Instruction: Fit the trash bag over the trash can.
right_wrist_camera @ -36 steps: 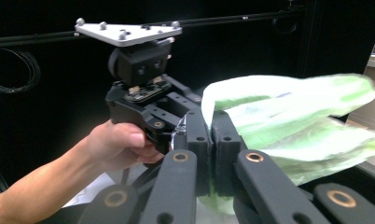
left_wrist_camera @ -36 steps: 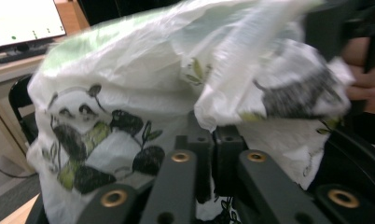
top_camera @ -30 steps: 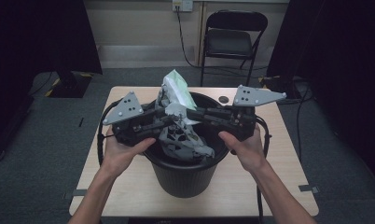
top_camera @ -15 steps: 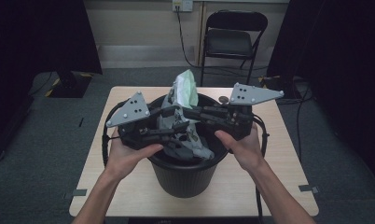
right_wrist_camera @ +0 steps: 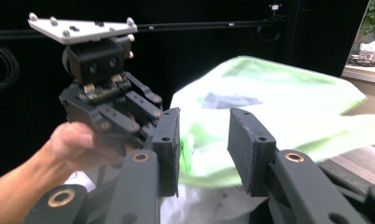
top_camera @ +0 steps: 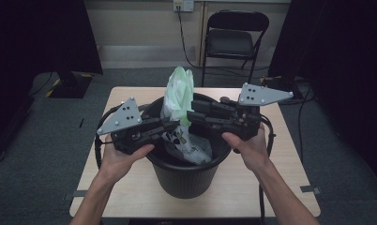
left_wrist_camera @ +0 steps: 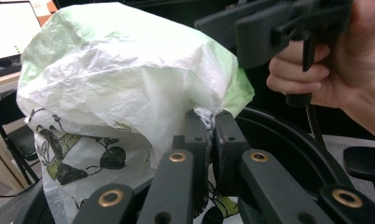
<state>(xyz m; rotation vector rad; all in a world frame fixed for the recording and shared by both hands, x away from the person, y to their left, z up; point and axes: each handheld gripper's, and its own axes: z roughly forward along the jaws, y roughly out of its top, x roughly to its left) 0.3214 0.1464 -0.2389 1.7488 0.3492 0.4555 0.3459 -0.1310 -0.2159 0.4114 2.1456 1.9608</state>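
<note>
The crinkled white-and-green printed plastic bag (top_camera: 179, 110) stands in the round black plastic bin (top_camera: 186, 176) at mid-table. Left gripper (top_camera: 175, 125) is clamped on the bag's film. Right gripper (top_camera: 190, 117), jaws just opening, straddles it unpinched; regrip higher before pulling.

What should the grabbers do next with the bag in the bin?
Probably the right gripper, whose jaws have just been opening around the plastic bag, should close on it. The left gripper already pinches the bag, which stands above the black bin.
</note>
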